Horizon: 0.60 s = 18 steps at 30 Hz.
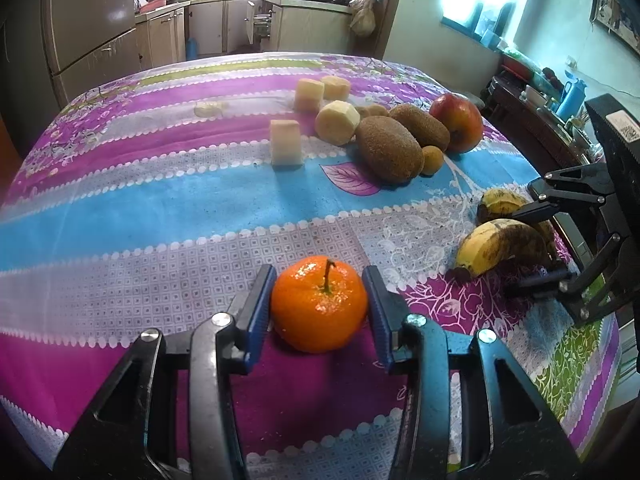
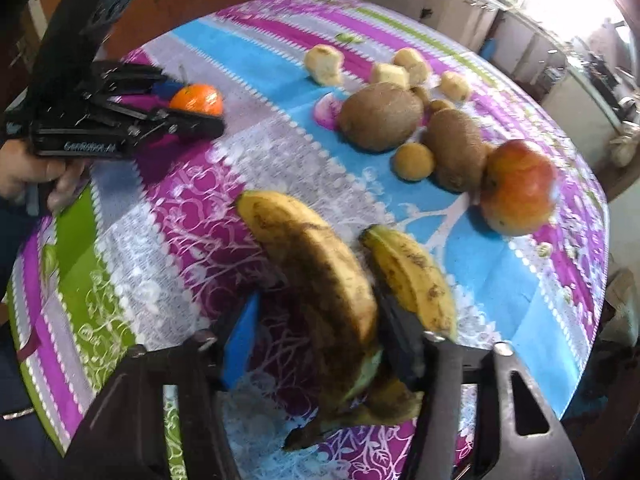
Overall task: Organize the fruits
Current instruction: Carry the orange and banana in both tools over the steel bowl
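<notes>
Left gripper [image 1: 319,304] low on the tabletop [image 1: 168,216], jaws apart around the orange [image 1: 319,304]; slim gaps show on both sides, so no clamp. The orange sits upright, stem up, near edge of the flowered cloth.

Far centre: pale peeled chunks [image 1: 286,143], loosely scattered. Right of those, two kiwis [image 1: 389,148] side by side, touching, with a small brown round fruit [image 1: 432,159] against the near one. Red apple [image 1: 457,121] just right of the far kiwi.

Right side: two spotted bananas [image 2: 320,280] joined at the stem. Right gripper [image 2: 316,344] is spread, one finger slotted between the two bananas, the other clear of the darker one on its left. Nothing is clamped.
</notes>
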Tool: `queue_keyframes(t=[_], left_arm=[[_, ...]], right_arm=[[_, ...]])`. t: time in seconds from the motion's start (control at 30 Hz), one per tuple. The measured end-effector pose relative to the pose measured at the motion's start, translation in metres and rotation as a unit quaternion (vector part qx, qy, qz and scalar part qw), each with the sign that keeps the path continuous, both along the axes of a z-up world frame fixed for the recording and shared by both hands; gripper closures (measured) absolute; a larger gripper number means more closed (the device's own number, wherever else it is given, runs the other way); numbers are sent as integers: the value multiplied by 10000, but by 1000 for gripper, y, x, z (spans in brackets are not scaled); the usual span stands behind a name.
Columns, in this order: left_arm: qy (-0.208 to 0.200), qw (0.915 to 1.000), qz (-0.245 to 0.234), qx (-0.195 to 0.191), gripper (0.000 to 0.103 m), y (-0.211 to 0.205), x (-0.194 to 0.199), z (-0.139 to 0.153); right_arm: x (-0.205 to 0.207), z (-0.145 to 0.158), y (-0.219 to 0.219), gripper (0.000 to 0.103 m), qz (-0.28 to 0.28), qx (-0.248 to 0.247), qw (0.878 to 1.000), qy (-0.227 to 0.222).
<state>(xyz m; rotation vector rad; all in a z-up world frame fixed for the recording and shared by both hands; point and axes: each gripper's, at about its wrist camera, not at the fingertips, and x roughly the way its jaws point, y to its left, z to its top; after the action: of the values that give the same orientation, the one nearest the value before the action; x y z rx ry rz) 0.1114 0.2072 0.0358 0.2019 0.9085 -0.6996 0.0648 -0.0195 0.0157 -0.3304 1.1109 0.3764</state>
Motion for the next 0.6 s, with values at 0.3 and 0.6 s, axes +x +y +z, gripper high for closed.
queue_keyframes(t=[0.3, 0.6], left_arm=[[-227, 9996, 139, 103, 60, 0, -9, 7], [-919, 9945, 374, -321, 60, 24, -46, 79]], right_arm=[[-18, 18, -23, 63, -563, 377, 9963, -534], [-31, 89, -14, 64, -720, 848, 9846, -1349]])
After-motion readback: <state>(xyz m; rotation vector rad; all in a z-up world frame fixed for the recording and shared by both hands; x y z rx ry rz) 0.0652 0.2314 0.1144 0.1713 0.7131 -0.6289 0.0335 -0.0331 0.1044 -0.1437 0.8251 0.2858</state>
